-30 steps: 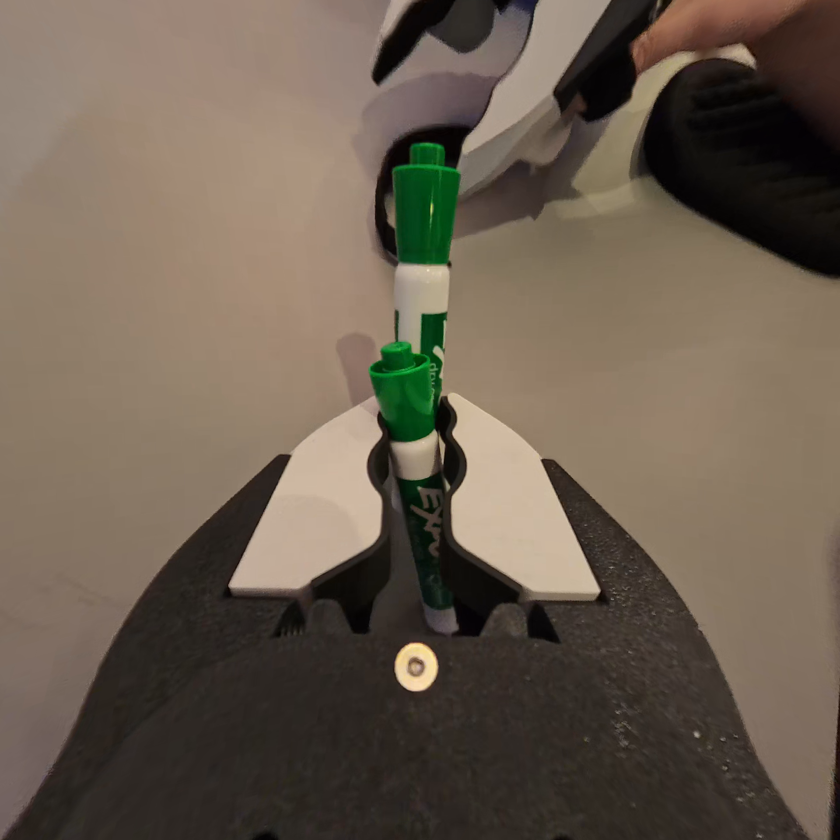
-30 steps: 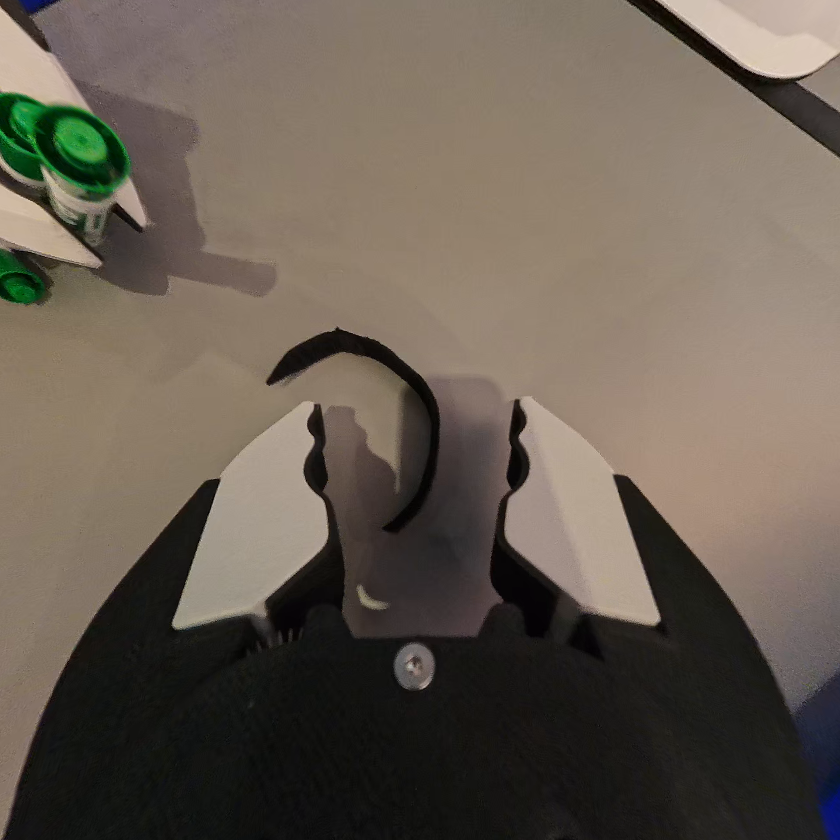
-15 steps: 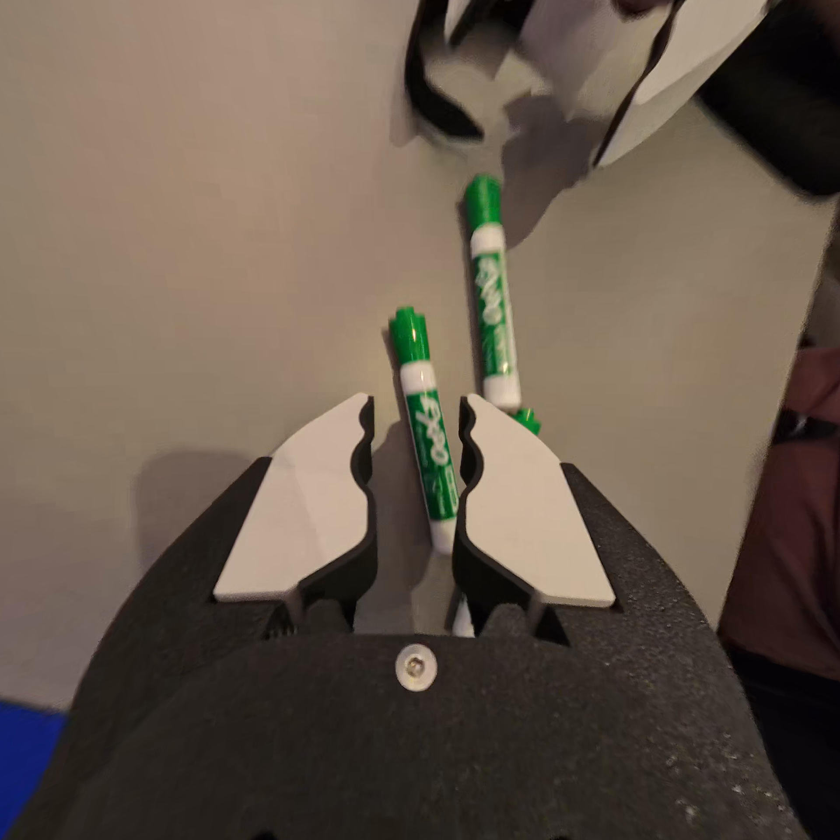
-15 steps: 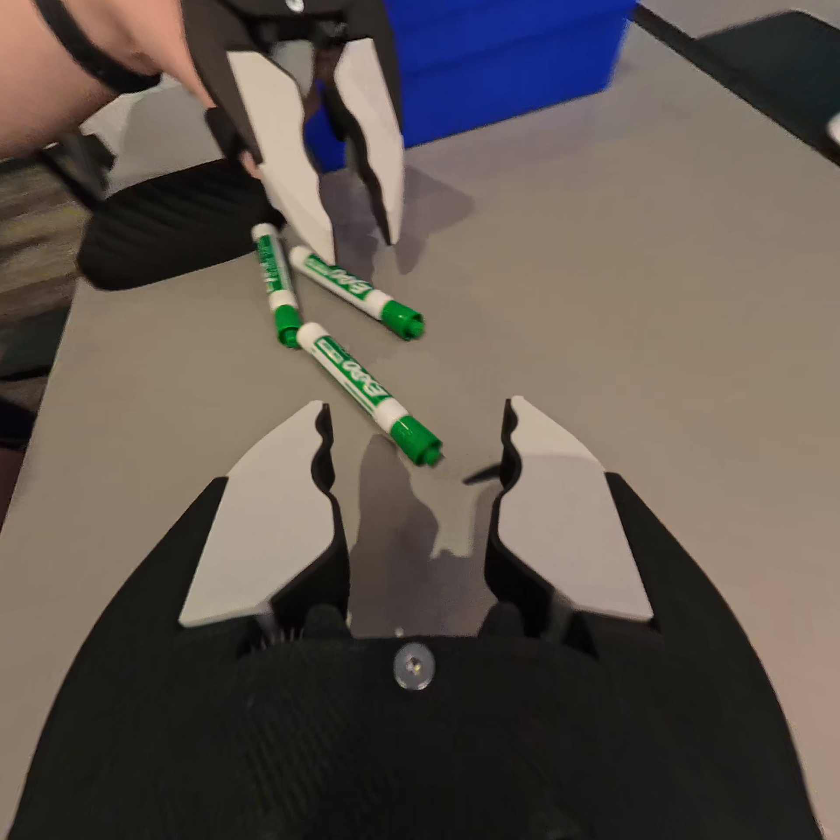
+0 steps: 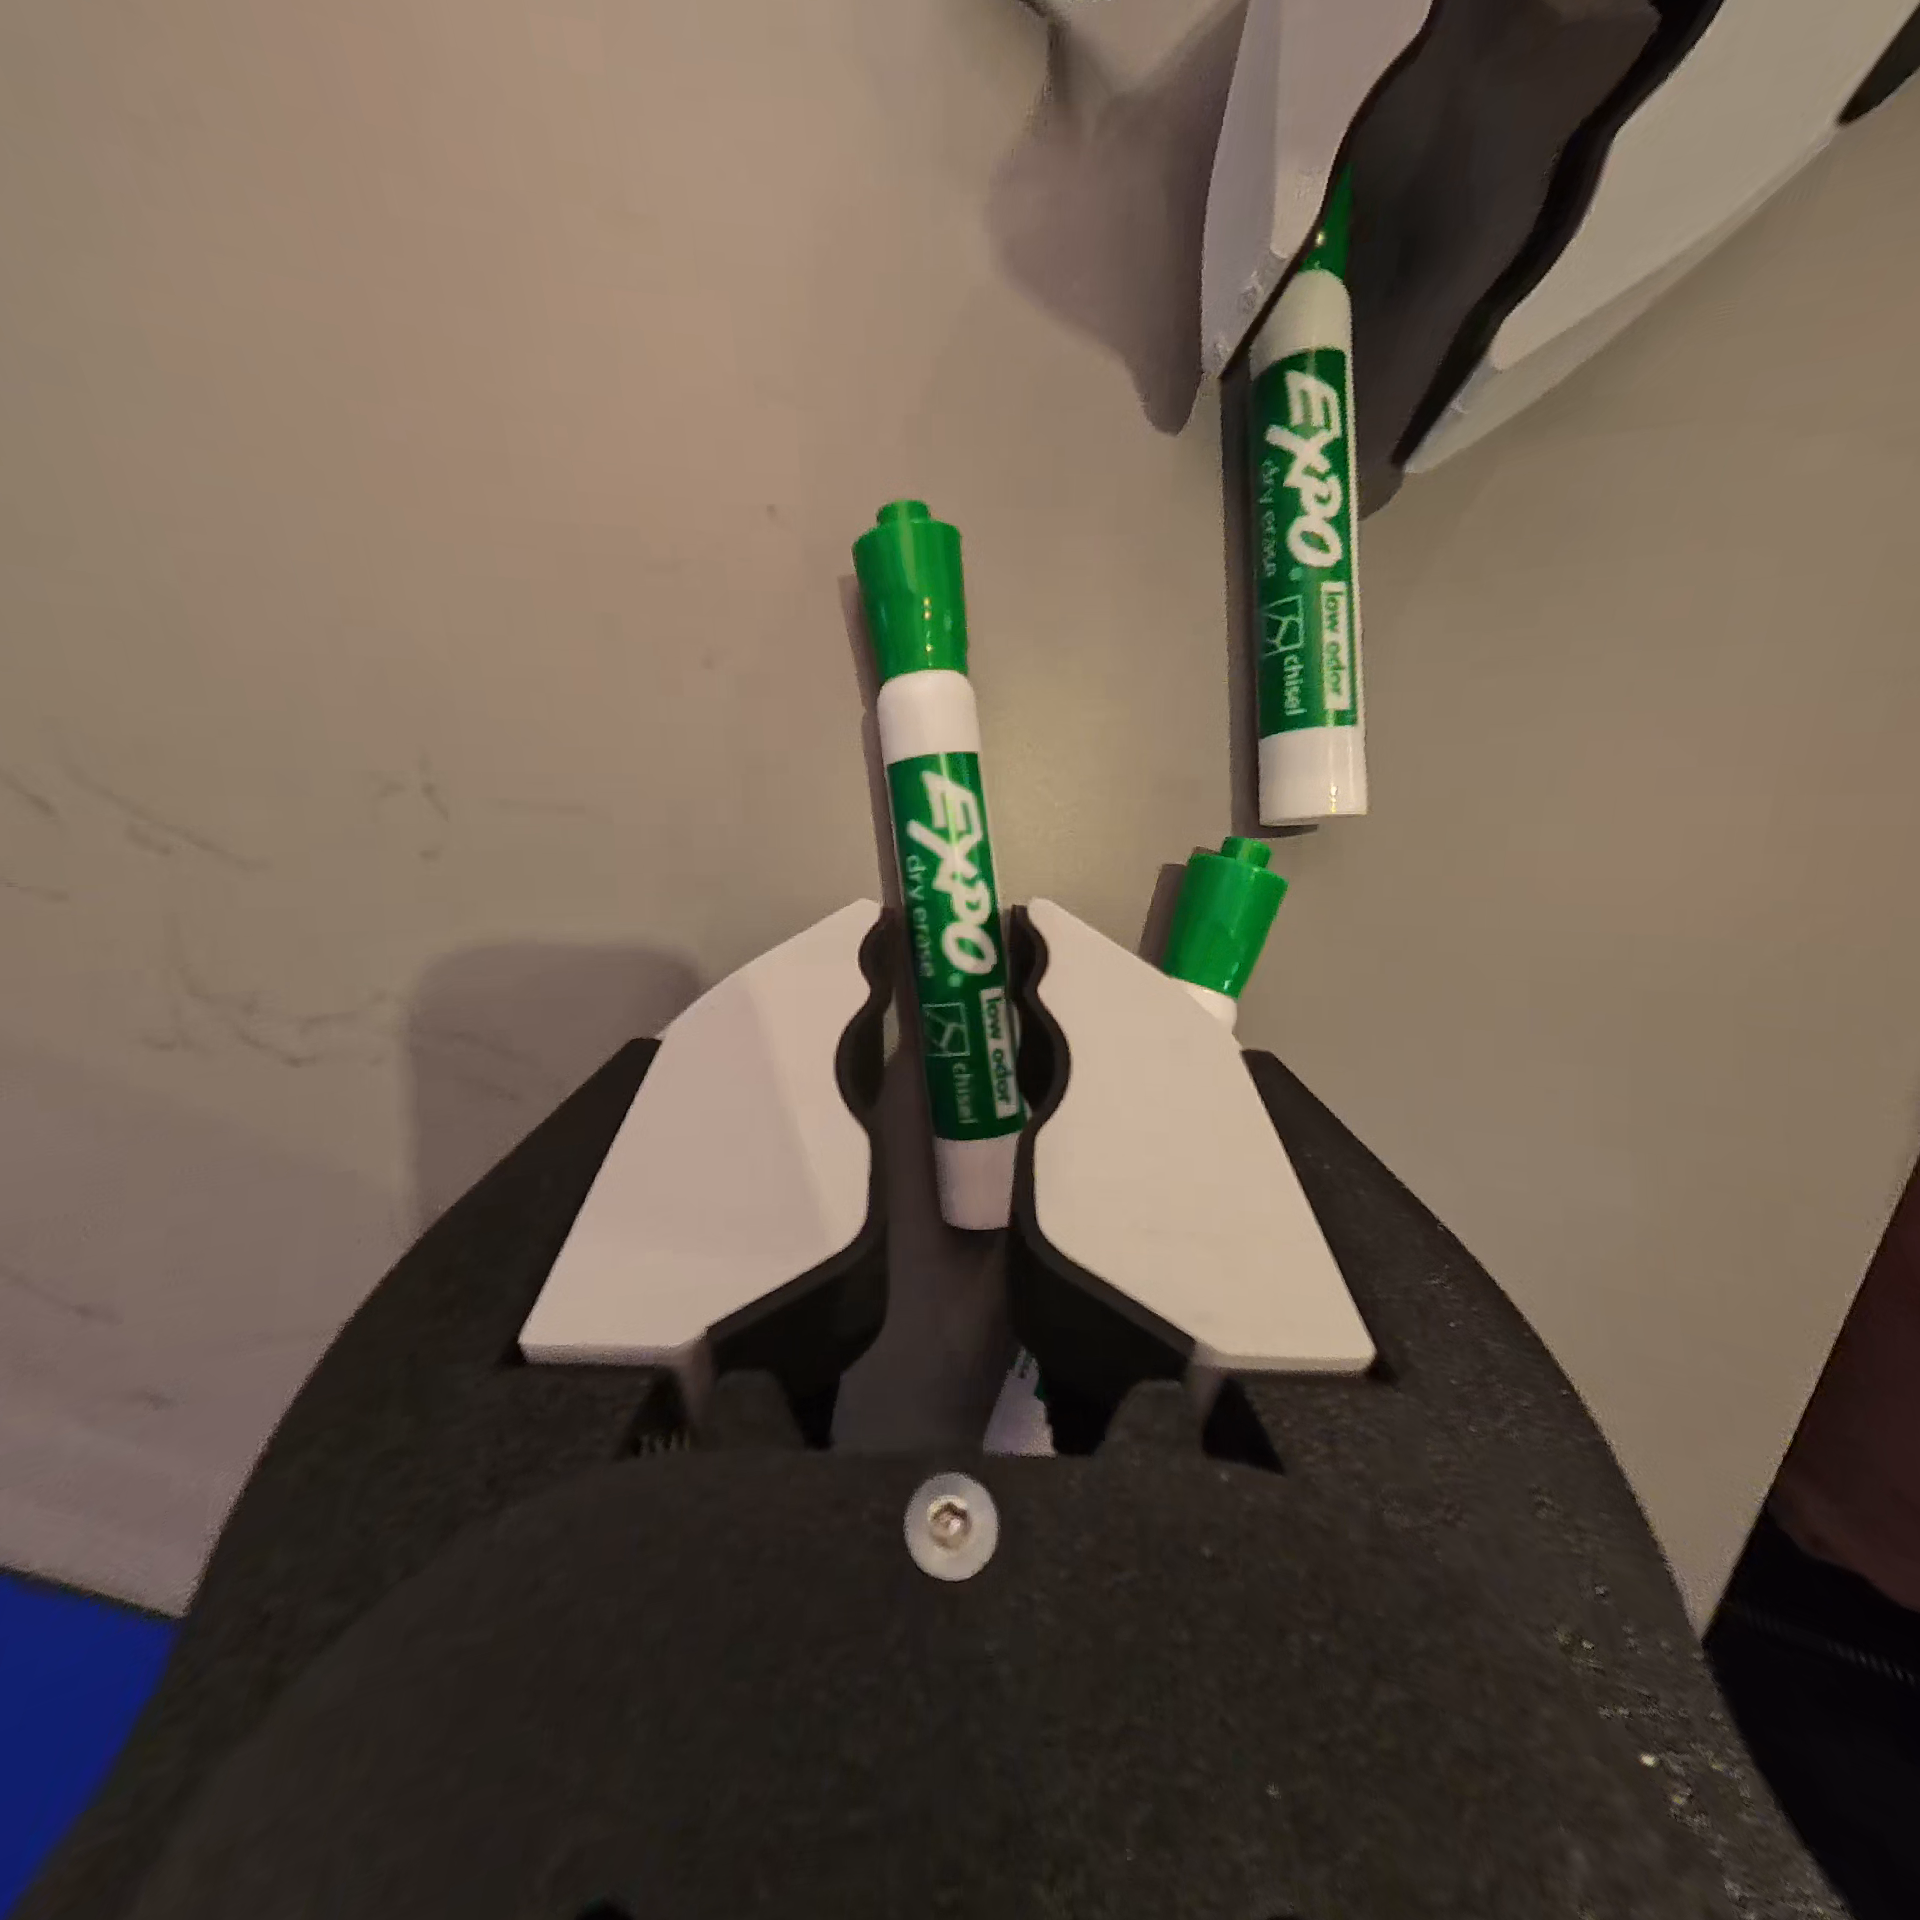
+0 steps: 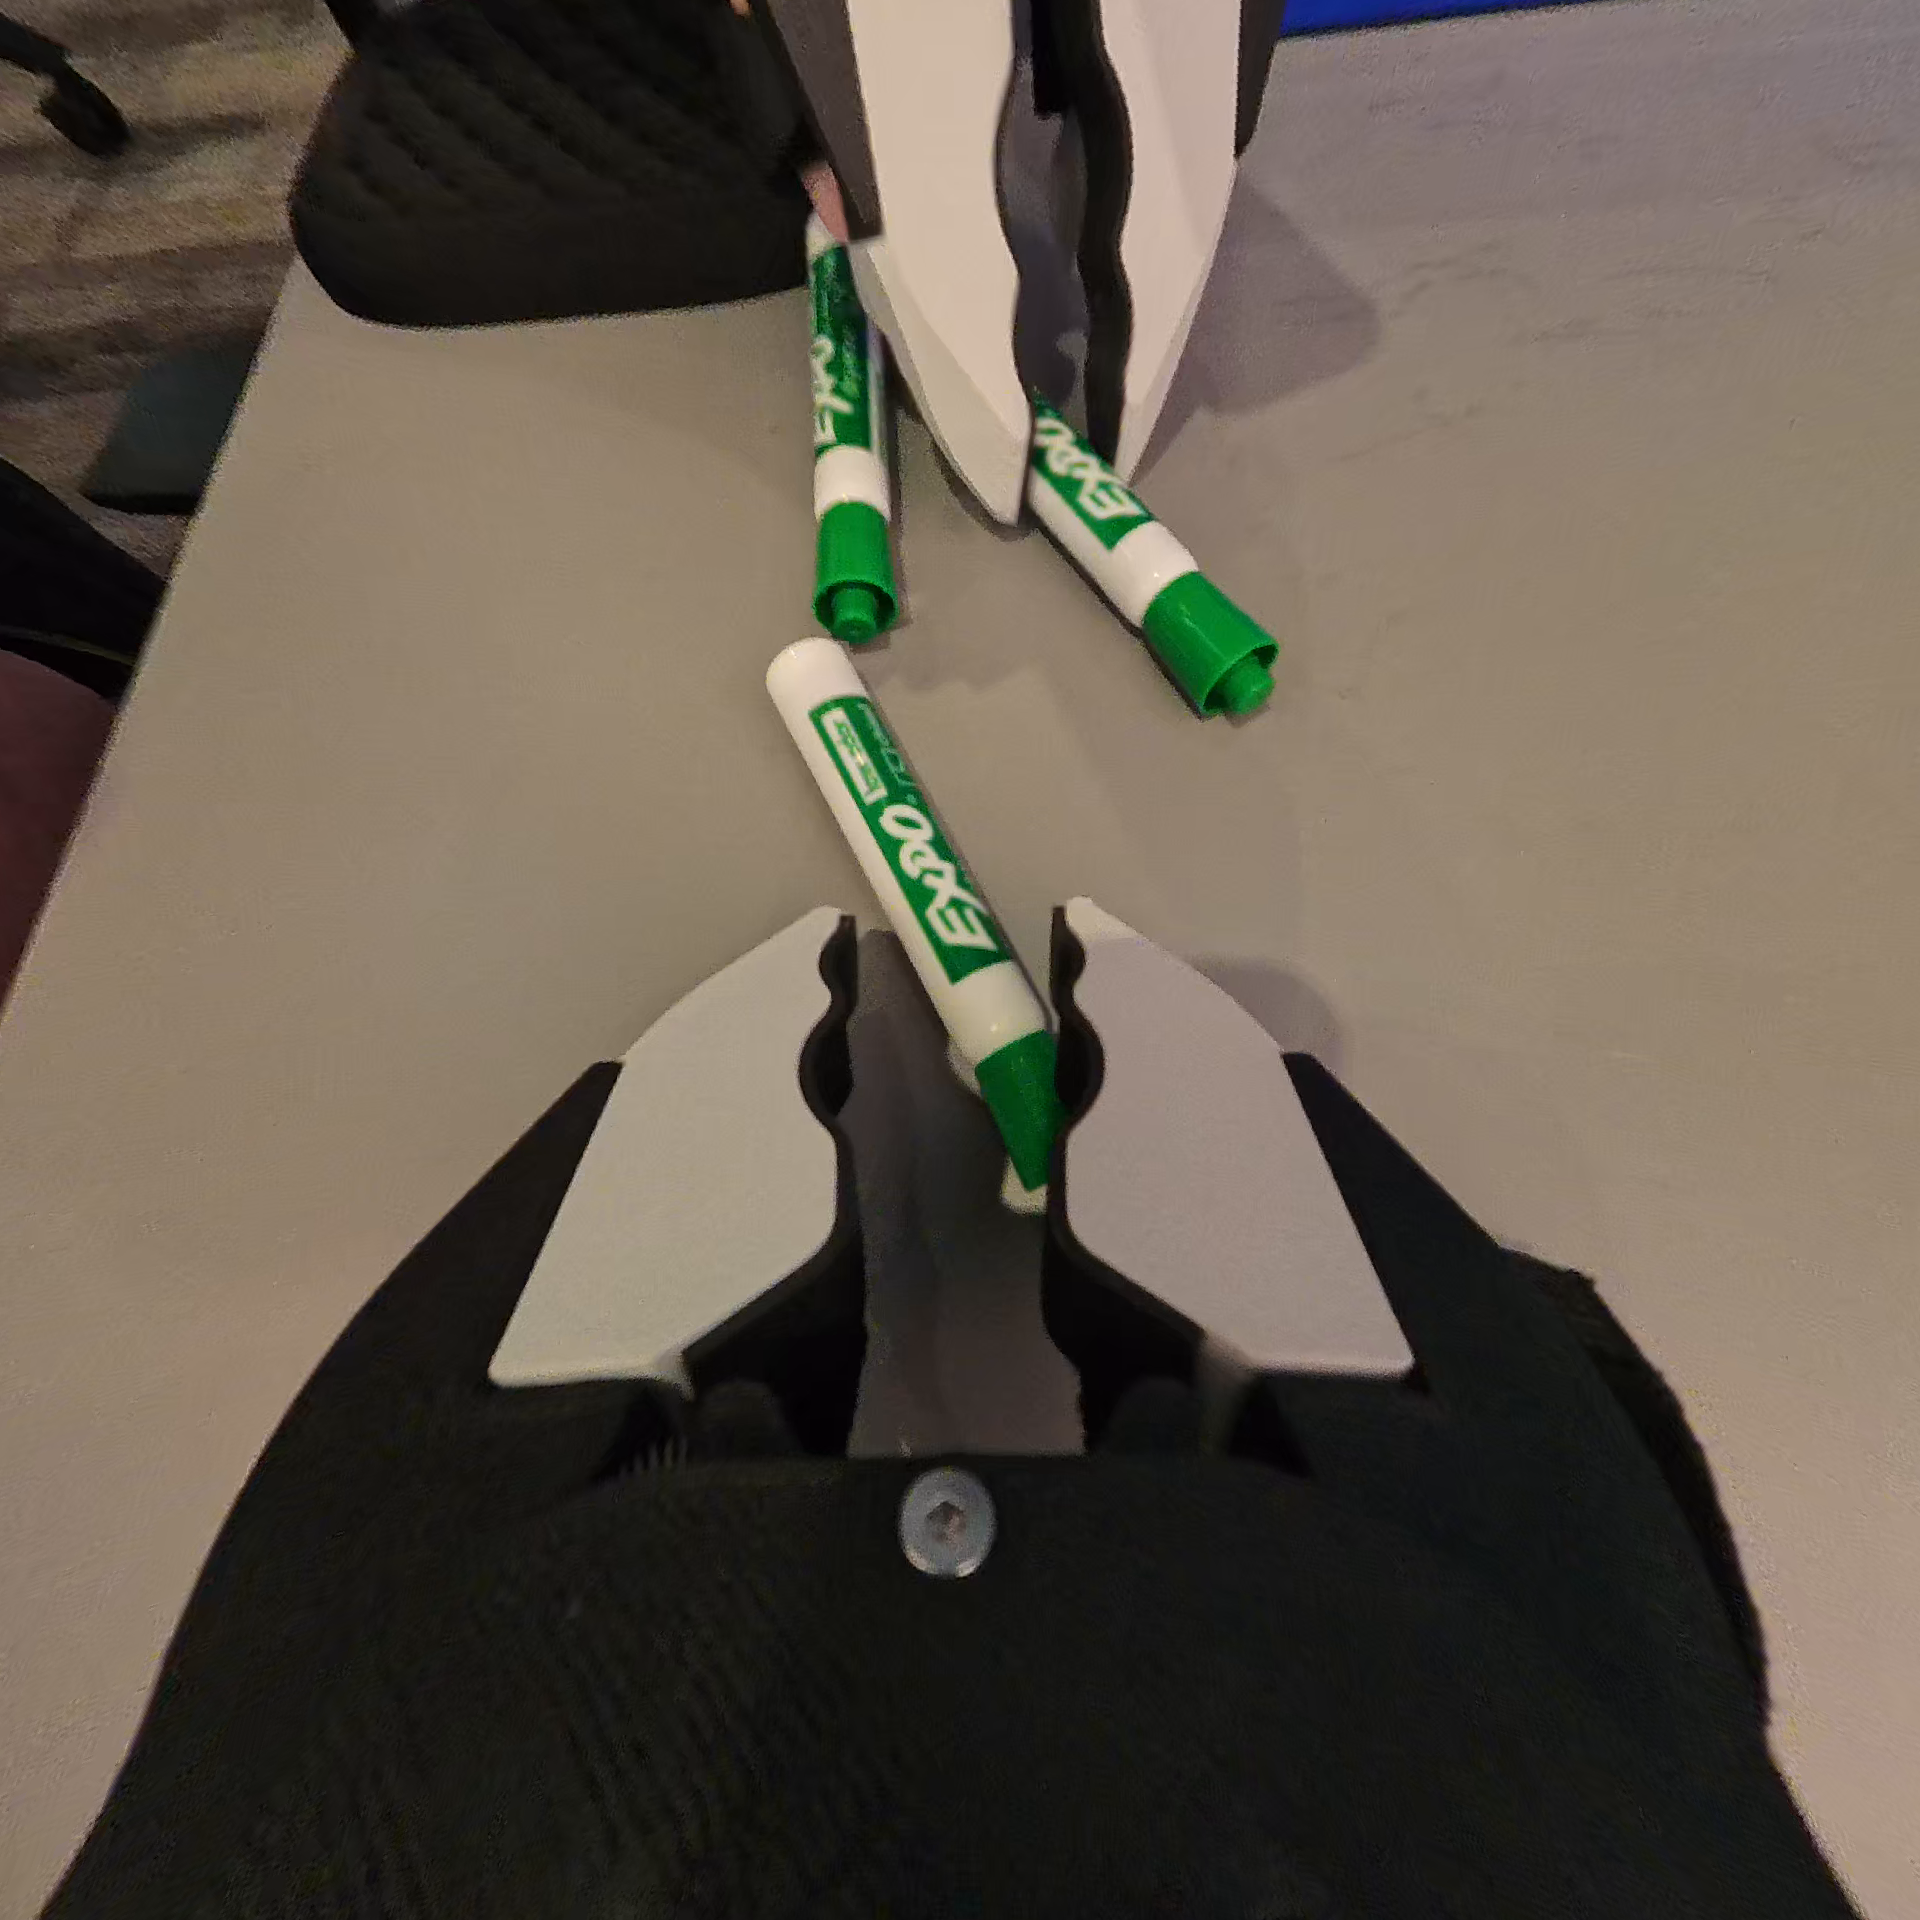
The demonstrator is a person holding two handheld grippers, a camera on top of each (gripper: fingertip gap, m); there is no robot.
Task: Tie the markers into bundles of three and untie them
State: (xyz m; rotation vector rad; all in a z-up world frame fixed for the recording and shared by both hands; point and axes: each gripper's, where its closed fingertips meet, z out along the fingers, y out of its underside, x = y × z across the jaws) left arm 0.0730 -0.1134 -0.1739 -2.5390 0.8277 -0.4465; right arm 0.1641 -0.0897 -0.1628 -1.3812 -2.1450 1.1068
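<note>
Our left tongs [image 5: 948, 925] stand open, white fingers slightly apart on either side of a green-capped white dry-erase marker [image 5: 940, 873] lying flat on the plain grey table [image 5: 416, 416]; whether the fingers touch its barrel we cannot tell. Its cap points away from us. Just to the right, the cap end of a second green-and-white marker [image 5: 1224, 930] shows past the right finger, the rest hidden beneath it.

Our right tongs [image 6: 951, 920] are open too, the gap wider, straddling the cap end of a third green-capped marker [image 6: 904, 862], which also lies on the table, and the cap sits close against the right finger.

In the right wrist view the three markers lie loose and near one another. Beyond them a black padded chair [image 6: 540, 166] stands at the table edge, with a blue bin [image 5: 62, 1662] off to the side.
</note>
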